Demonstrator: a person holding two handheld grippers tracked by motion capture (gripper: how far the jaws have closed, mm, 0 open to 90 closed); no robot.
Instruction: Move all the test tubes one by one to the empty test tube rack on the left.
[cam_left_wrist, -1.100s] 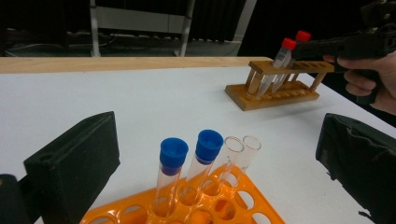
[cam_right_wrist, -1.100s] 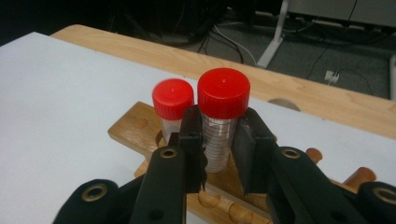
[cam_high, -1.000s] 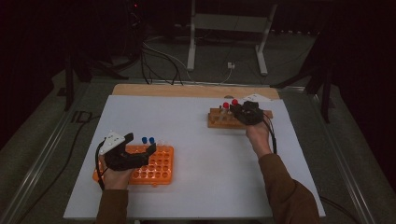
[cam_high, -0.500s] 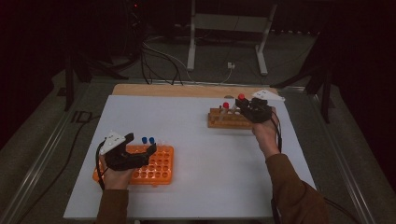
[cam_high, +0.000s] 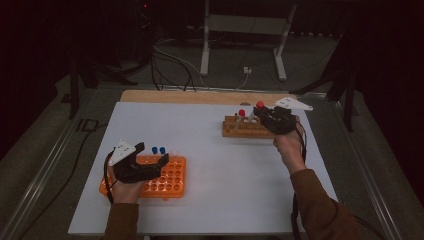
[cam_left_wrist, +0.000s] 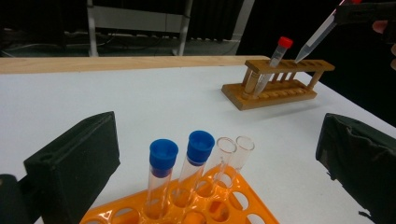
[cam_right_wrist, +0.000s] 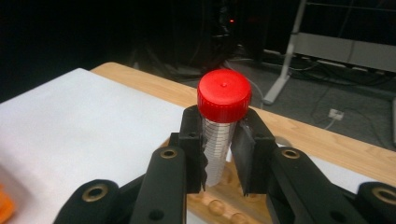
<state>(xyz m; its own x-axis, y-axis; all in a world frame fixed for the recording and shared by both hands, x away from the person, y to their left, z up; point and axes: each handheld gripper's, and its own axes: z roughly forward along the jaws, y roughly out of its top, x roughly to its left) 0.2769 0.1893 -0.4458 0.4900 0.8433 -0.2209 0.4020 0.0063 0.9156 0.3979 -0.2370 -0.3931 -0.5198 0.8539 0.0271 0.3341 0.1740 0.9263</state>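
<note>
Two grippers appear in the high view: the left gripper (cam_high: 150, 157) hovers wide open over the orange rack (cam_high: 172, 177); the right gripper (cam_high: 264, 114) clamps a red-capped tube (cam_high: 260, 106) above the wooden rack (cam_high: 240, 129). Left gripper view: blue-capped tubes (cam_left_wrist: 163, 161) stand between its spread jaws. Right gripper view: jaws pinch the tube just below its cap.

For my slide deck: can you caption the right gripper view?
Right gripper clamps a red-capped tube above the wooden rack.
</note>
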